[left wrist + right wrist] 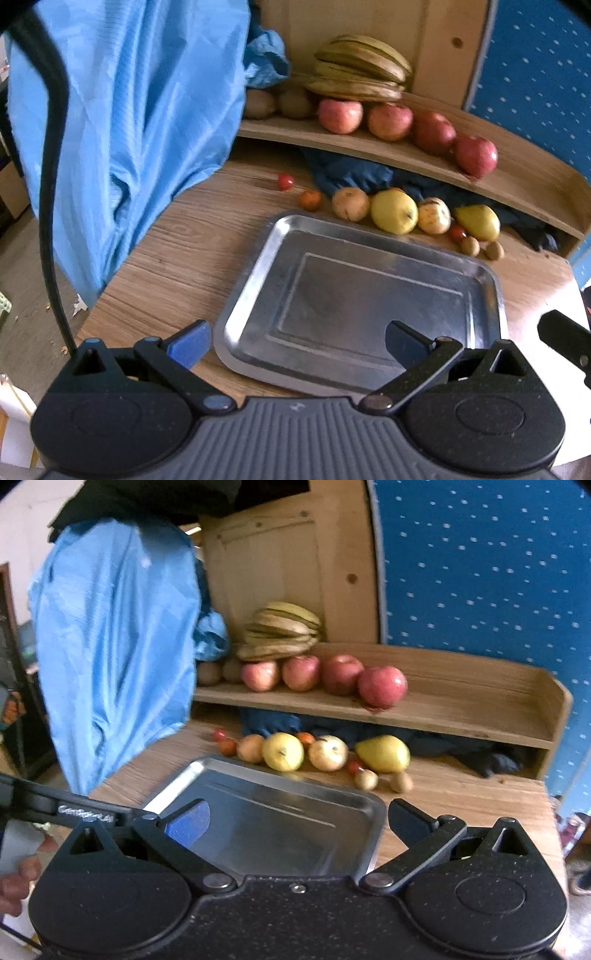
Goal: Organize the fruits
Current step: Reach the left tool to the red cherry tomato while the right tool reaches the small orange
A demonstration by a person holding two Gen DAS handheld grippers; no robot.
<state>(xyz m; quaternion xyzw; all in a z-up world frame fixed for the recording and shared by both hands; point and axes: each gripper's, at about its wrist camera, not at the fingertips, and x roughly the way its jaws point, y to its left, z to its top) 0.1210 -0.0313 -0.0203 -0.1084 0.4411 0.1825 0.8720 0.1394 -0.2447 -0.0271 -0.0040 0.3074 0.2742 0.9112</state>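
Note:
A bare steel tray lies on the wooden table. Behind it sits a row of loose fruit: a yellow apple, a yellow pear, pale round fruits, cherry tomatoes and small kiwis. On the shelf are red apples and bananas. My left gripper is open and empty over the tray's near edge. My right gripper is open and empty over the tray's near right corner.
A light blue plastic sheet hangs at the left over the table edge. Dark blue cloth lies under the shelf. A blue dotted wall stands at the right. The table's left edge drops to the floor.

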